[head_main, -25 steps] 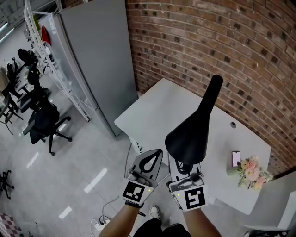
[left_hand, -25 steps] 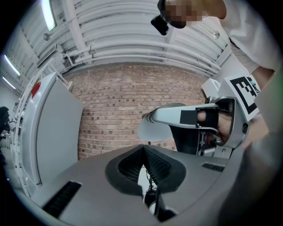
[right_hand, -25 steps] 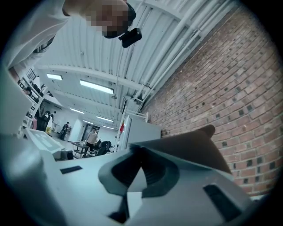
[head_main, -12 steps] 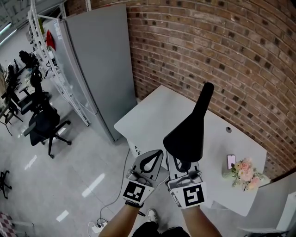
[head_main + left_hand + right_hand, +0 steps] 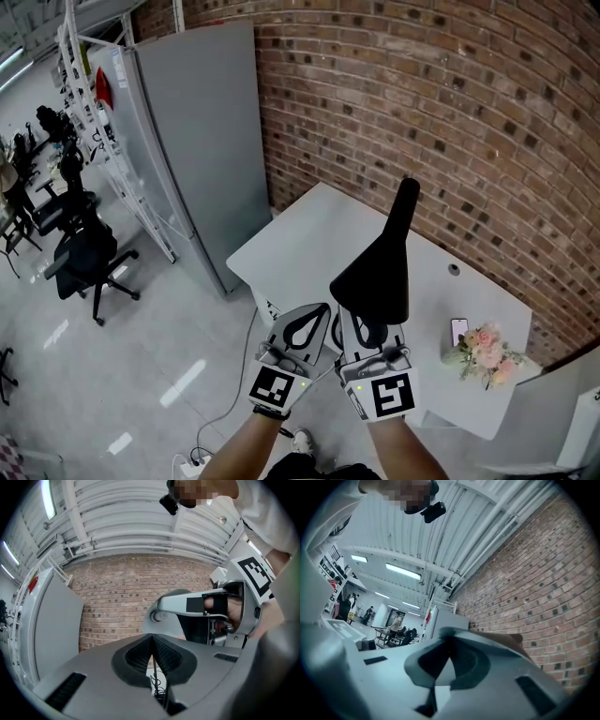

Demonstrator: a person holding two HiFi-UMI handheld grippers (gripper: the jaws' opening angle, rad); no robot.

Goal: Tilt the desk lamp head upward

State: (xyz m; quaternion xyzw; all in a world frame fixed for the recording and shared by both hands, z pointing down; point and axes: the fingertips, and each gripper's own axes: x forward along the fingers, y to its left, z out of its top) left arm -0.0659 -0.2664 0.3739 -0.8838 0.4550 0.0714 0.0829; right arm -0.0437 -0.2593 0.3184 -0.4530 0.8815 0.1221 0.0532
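Left gripper: jaws closed, ribbed pad tips meeting, nothing held between them; only a thin gap below the tips. Right gripper: jaws likewise closed at the tips, no object between the pads, and a white surface shows through the gap beneath them. A dark shape stands just behind the right jaw in the right gripper view; contact with it cannot be determined. In the head view, both grippers sit side by side at the lower centre of the frame, marker cubes facing the camera. The black desk lamp head lies directly above the right gripper in the frame, its broad end overlapping that gripper's jaw tips and its narrow end pointing toward the upper right. Behind it is the white worktop, set against the brick wall. At the right end of the worktop, a bunch of pink flowers stands just beside a phone. A grey cabinet occupies the upper left, with a black office chair on the floor at the left edge.
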